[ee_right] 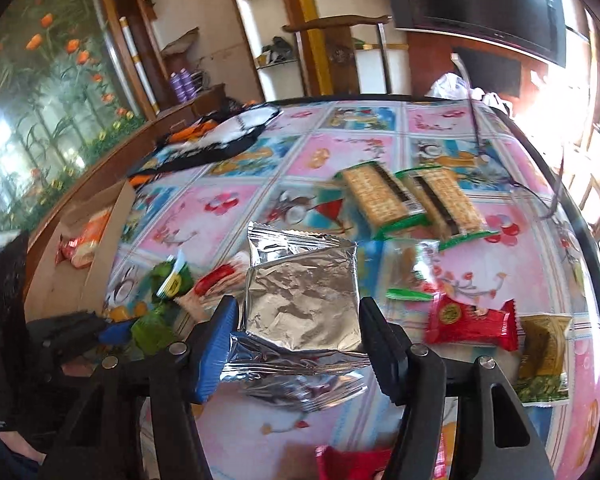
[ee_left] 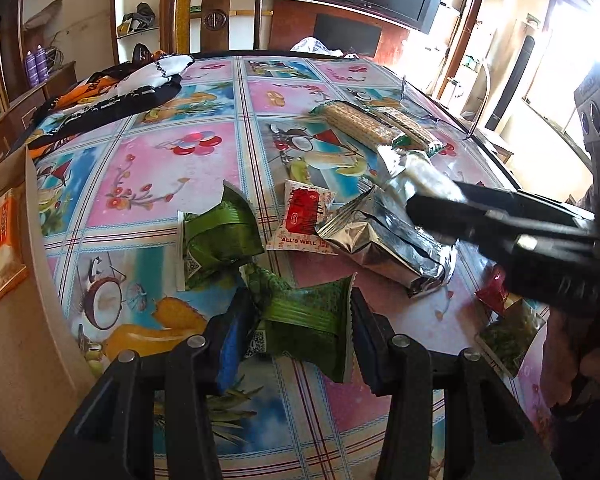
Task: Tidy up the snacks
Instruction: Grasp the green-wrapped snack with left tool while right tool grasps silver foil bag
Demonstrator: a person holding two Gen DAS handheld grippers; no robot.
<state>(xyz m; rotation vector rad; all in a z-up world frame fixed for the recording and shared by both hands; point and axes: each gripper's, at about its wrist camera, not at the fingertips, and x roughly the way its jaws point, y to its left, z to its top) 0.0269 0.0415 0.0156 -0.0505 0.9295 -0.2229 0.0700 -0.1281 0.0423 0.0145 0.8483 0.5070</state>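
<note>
My left gripper is shut on a green snack packet, just above the flowered tablecloth; the same packet shows at the left of the right wrist view. A second green packet lies just beyond it. In the right wrist view my right gripper is shut on a silver foil packet, pads against both of its sides, with another foil packet under it. From the left wrist view the right gripper reaches in from the right over the foil packets.
An open cardboard box holding an orange packet stands at the table's left edge. Two cracker packs lie farther back. A red packet, an olive packet and a red-and-white sachet lie nearby. A black-and-orange bag sits far left.
</note>
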